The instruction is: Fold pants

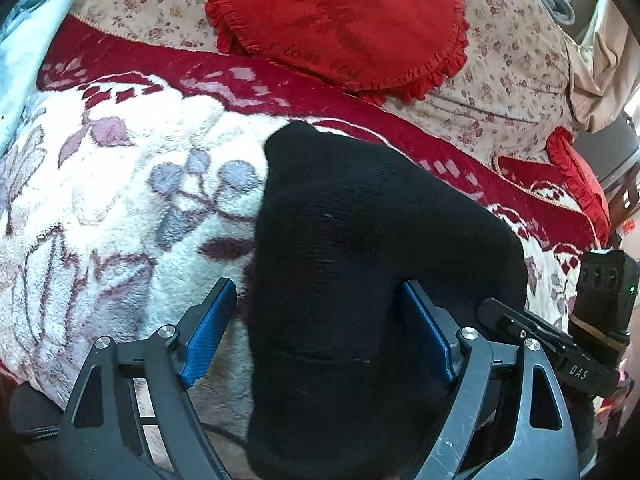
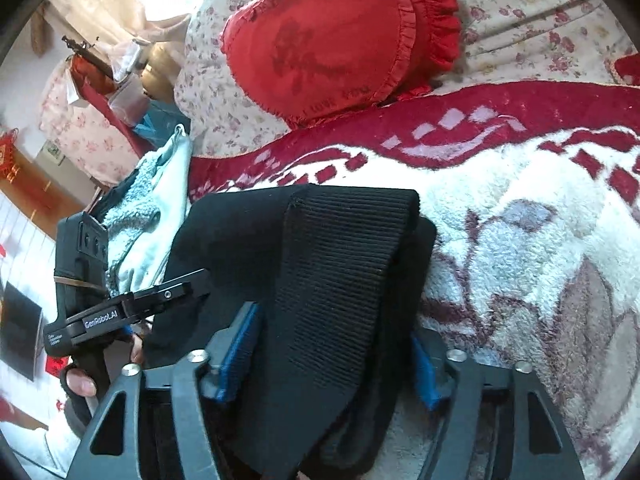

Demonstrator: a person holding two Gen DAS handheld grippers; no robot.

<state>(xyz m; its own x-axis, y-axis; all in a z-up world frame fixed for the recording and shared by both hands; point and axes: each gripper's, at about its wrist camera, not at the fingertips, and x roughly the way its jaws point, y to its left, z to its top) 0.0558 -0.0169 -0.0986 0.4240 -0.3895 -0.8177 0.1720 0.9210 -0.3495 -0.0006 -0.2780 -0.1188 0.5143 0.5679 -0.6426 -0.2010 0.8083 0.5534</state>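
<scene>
The black pants (image 1: 360, 240) lie folded in a thick bundle on a white and red fleece blanket (image 1: 120, 200). My left gripper (image 1: 316, 286) stands open around the near end of the bundle, and a gap shows between its left blue pad (image 1: 212, 328) and the cloth. In the right wrist view the ribbed waistband (image 2: 344, 264) lies on top of the pants (image 2: 240, 240). My right gripper (image 2: 332, 320) stands wide with the waistband end between its blue pads (image 2: 240, 348); the right pad is partly covered by cloth. The two grippers are close together, side by side.
A red frilled heart pillow (image 1: 340, 20) rests on a floral quilt (image 1: 520, 60) behind the blanket. A second red pillow (image 1: 576, 176) is at the right. A light blue towel (image 2: 160, 208) lies at the bed's left edge. A hand (image 2: 80, 384) holds the left gripper.
</scene>
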